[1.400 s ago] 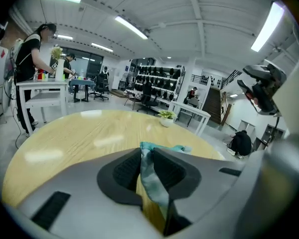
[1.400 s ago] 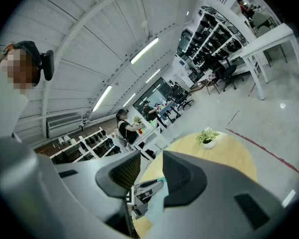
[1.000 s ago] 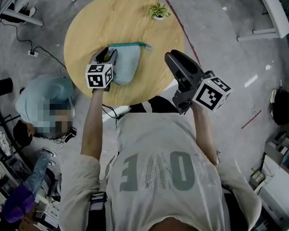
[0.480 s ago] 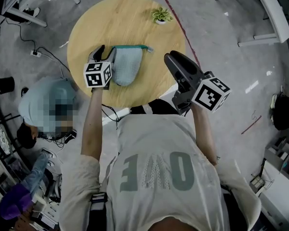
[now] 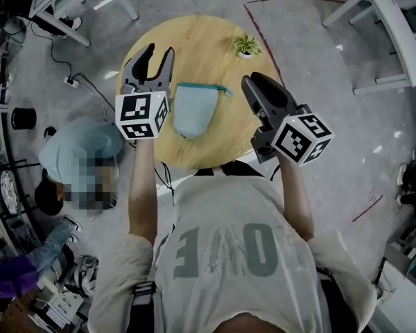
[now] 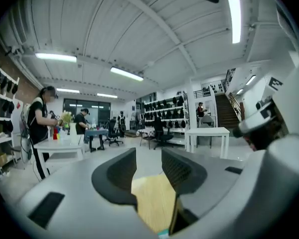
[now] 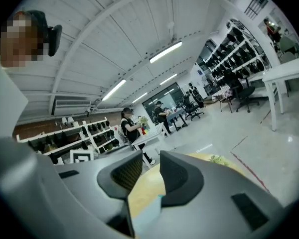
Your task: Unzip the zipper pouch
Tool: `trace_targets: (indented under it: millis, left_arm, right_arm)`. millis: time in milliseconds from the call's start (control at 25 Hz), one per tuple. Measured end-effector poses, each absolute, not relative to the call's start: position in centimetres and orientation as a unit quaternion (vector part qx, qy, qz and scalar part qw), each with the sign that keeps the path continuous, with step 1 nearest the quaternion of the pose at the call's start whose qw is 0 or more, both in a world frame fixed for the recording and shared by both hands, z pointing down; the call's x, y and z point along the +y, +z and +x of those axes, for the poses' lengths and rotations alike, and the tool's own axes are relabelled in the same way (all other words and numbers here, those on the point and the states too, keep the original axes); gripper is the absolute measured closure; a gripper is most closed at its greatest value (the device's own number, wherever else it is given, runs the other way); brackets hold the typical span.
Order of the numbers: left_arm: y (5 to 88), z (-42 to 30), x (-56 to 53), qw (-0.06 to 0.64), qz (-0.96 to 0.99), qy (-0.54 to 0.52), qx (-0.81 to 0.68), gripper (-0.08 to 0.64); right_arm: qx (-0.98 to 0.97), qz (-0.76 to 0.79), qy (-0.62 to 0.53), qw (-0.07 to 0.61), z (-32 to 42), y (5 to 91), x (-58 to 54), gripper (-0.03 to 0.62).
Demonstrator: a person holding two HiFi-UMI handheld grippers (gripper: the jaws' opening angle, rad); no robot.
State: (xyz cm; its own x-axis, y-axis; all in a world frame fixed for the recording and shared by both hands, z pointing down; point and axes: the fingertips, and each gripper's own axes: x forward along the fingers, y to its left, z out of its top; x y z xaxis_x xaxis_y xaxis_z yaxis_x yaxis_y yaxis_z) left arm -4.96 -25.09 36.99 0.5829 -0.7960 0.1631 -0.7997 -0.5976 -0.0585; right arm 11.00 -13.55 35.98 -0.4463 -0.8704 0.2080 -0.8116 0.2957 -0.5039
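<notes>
On the round wooden table [image 5: 194, 40], toward its near half, lies the pouch [image 5: 193, 111]: pale blue, flat, narrow end toward the person. Teal zipper [image 5: 202, 86] runs along its far edge, with a small tab poking out at the right end. From where I stand I cannot tell if it is open at all.

Left gripper [image 5: 157, 50] hangs over the left part of the table, beside the pouch and clear of it. Its jaws stand moderately apart and have just been opening. Nothing is between them; the left gripper view shows only bare tabletop in the gap. Its marker cube [image 5: 142, 115] sits near the table's near-left edge.

Right gripper [image 5: 252, 82] is off the pouch's right side, not touching it. Its jaws are also apart and have just been closing a little, with nothing gripped. In the right gripper view the pouch shows low in the gap, lying on the wood below, and the pads are not on it. Its own marker cube [image 5: 301, 139] is out past the table's right rim.

Small potted plant [image 5: 246, 46] stands at the far right of the table, well apart from the pouch.

Another person [image 5: 76, 151] is down by the floor, left of the table. Cables [image 5: 90, 85] trail across the grey floor [image 5: 312, 68] on that side.
</notes>
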Motion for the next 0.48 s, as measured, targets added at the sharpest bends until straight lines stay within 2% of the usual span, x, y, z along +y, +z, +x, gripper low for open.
trace_targets:
  millis: [280, 480]
  left_arm:
    - [24.6, -5.7, -19.3, -0.103, 0.866, -0.006, -0.490, 0.511]
    - [21.0, -6.7, -15.1, -0.141, 0.830, -0.039, -0.538, 0.532]
  right_arm:
    - [0.819, -0.548, -0.168, 0.024, 10.1, 32.6, -15.5, 0.522]
    - [0.821, -0.560, -0.113, 0.016, 9.4, 31.0, -15.5, 0.542]
